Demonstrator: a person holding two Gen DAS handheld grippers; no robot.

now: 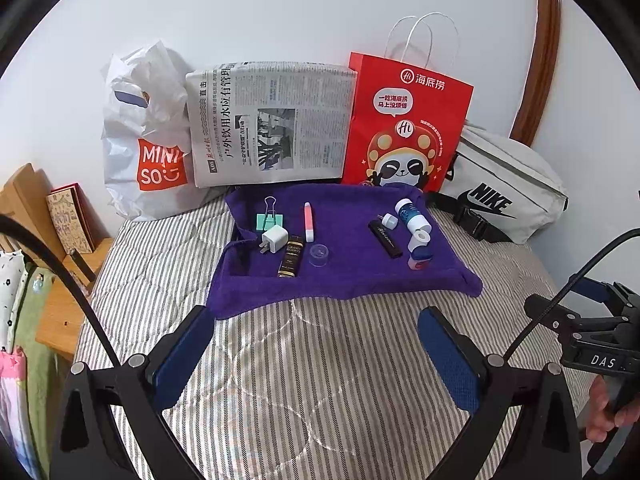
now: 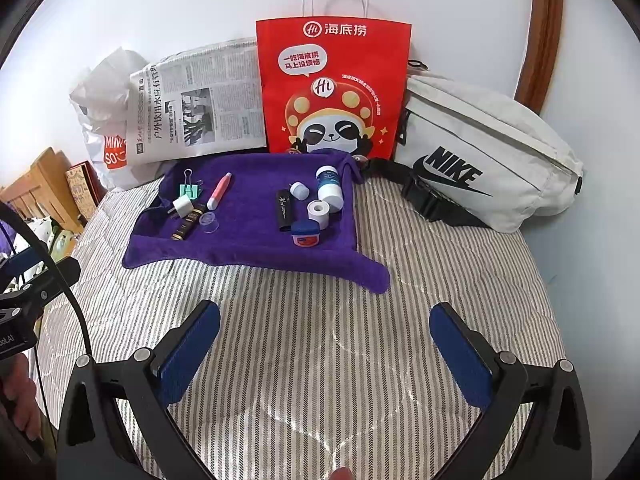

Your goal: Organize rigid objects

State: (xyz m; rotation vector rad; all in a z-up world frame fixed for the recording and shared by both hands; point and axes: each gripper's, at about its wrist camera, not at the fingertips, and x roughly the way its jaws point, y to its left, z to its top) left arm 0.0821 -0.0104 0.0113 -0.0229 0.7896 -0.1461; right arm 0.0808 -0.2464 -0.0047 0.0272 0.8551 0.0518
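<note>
Striped bedding (image 1: 320, 360): purple towel's (image 1: 340, 276) items beyond both grippers' spread fingers (image 1: 180, 356).

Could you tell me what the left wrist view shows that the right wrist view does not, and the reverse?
Only the left wrist view shows the full MINISO bag, the right gripper from the side, and the notebook clearly. Only the right wrist view shows the whole Nike pouch and the side of the left gripper at its edge. Both share the purple towel with its small items, the newspaper, the red paper bag, the striped bedding, and open jaws holding nothing.
</note>
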